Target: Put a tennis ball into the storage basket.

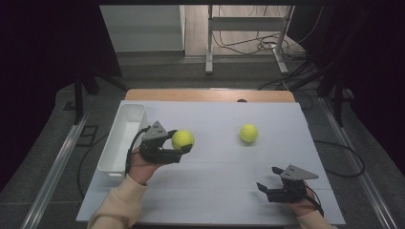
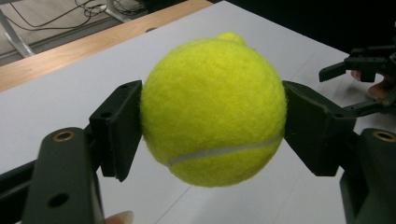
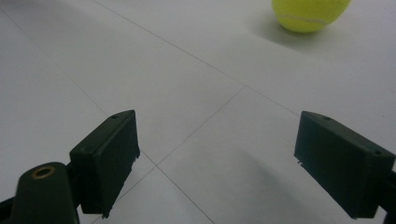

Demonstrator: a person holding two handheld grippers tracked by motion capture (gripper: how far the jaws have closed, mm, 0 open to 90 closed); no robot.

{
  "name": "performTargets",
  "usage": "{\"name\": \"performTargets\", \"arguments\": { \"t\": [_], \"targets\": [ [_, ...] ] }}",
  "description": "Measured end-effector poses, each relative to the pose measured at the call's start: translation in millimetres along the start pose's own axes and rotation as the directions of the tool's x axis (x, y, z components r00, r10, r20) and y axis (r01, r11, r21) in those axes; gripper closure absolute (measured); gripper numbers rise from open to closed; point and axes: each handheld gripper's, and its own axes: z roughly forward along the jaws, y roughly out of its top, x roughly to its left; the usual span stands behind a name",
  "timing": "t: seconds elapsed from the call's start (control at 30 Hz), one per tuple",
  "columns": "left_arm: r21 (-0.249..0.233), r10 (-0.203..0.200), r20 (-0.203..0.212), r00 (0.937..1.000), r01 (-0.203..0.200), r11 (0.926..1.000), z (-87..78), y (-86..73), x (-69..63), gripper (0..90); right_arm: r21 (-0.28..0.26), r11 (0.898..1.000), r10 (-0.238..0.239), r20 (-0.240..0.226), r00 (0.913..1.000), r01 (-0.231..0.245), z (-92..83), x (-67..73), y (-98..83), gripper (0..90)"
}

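Note:
My left gripper is shut on a yellow tennis ball over the left part of the white mat. In the left gripper view the ball is pinched between both black pads, seam facing the camera, and looks slightly off the mat. A second tennis ball rests on the mat right of centre; its top peeks from behind the held ball. My right gripper hovers open near the front right of the mat. Its jaws stand wide apart with nothing between them, the loose ball far ahead.
A long white bin lies along the mat's left edge, just left of my left gripper. The wooden table edge shows beyond the mat. Table legs and cables are on the floor behind.

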Motion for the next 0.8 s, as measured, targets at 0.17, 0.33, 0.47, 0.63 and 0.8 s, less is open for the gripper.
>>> {"name": "performTargets", "arguments": {
  "t": [0.17,0.33,0.47,0.63,0.8],
  "targets": [
    [-0.012,-0.013,-0.018,0.9998,0.013,0.9998,-4.0,1.3,7.4,26.1,-0.001,1.000,0.002,-0.003,1.0000,-0.002,0.4,0.0,0.0,14.0],
    [-0.024,-0.027,-0.037,0.9989,0.026,0.9994,-7.2,3.1,16.5,26.1,-0.001,1.000,0.003,-0.001,1.0000,-0.003,0.4,-0.1,-0.1,14.1],
    [-0.027,-0.041,-0.049,0.9979,0.040,0.9988,-8.8,2.0,22.8,26.1,-0.001,1.000,0.003,-0.001,1.0000,-0.003,0.4,-0.1,-0.1,14.1],
    [-0.032,-0.061,-0.070,0.9957,0.059,0.9978,-11.7,-0.5,33.1,26.1,0.003,1.000,0.000,0.002,1.0000,0.000,0.2,-0.1,-0.1,14.0],
    [-0.037,-0.068,-0.084,0.9942,0.065,0.9972,-14.0,-2.5,38.5,26.1,0.005,1.000,0.002,0.002,1.0000,-0.002,0.2,-0.3,-0.2,14.1]
  ]
}}
